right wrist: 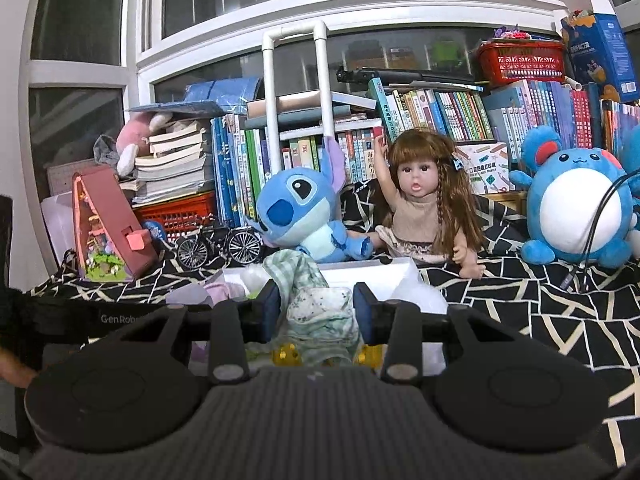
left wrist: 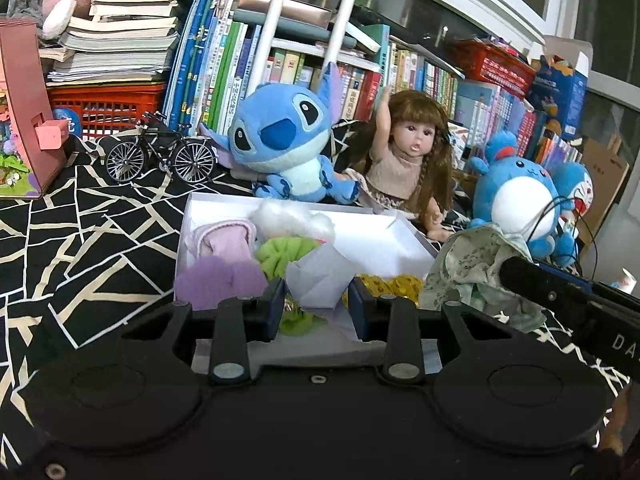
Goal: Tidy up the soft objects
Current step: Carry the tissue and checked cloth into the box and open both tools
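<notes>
A white box point(left wrist: 404, 246) on the black patterned cloth holds soft things: a pink cloth point(left wrist: 224, 236), white stuffing point(left wrist: 292, 216), a green cloth point(left wrist: 280, 254), a purple fluffy piece point(left wrist: 220, 282) and a gold item point(left wrist: 394, 286). My left gripper point(left wrist: 316, 304) stands at the box's near edge with a pale lavender cloth point(left wrist: 320, 276) between its fingers. My right gripper point(right wrist: 316, 308) is shut on a green-and-white patterned cloth point(right wrist: 316, 300) and holds it above the box point(right wrist: 372, 272). That cloth also shows at the right of the left wrist view point(left wrist: 476, 268).
A blue Stitch plush point(left wrist: 280, 140), a doll point(left wrist: 404, 160) and a round blue plush point(left wrist: 520, 200) sit behind the box. A model bicycle point(left wrist: 160, 154), a pink toy house point(left wrist: 24, 120), red baskets and rows of books stand at the back.
</notes>
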Demonstrator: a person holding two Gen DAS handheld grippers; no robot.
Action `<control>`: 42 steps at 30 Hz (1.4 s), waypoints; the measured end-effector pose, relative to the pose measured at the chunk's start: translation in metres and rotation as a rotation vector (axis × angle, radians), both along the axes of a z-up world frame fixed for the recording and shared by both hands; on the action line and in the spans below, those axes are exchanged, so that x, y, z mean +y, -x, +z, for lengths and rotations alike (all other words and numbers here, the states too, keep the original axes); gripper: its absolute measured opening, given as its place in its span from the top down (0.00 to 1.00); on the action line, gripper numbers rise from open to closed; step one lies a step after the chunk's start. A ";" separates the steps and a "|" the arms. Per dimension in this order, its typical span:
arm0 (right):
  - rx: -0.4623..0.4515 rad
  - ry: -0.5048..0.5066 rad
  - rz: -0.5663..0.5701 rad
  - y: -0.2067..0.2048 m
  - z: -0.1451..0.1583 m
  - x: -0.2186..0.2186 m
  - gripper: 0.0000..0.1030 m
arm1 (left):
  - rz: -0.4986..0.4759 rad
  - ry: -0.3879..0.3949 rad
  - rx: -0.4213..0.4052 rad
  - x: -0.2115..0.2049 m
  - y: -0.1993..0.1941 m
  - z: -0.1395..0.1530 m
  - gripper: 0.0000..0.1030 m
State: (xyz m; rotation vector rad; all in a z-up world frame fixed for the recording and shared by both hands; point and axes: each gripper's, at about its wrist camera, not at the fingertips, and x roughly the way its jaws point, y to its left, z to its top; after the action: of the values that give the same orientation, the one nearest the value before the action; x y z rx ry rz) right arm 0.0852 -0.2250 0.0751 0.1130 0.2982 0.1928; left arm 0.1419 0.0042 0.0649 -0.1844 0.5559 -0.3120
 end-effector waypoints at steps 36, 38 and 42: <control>0.116 -0.082 -0.078 -0.116 -0.010 -0.007 0.57 | 0.036 -0.047 0.059 -0.020 -0.063 -0.037 0.68; 0.124 -0.083 -0.084 -0.121 -0.012 -0.007 0.57 | 0.038 -0.044 0.061 -0.021 -0.066 -0.038 0.68; 0.148 -0.090 -0.090 -0.130 -0.018 -0.005 0.57 | 0.044 -0.041 0.062 -0.023 -0.071 -0.041 0.68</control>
State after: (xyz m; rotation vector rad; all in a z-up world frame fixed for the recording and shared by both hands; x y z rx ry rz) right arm 0.2151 -0.2305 0.0572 0.2299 0.4308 0.1085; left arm 0.2131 -0.0188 0.0241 -0.1666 0.6182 -0.2523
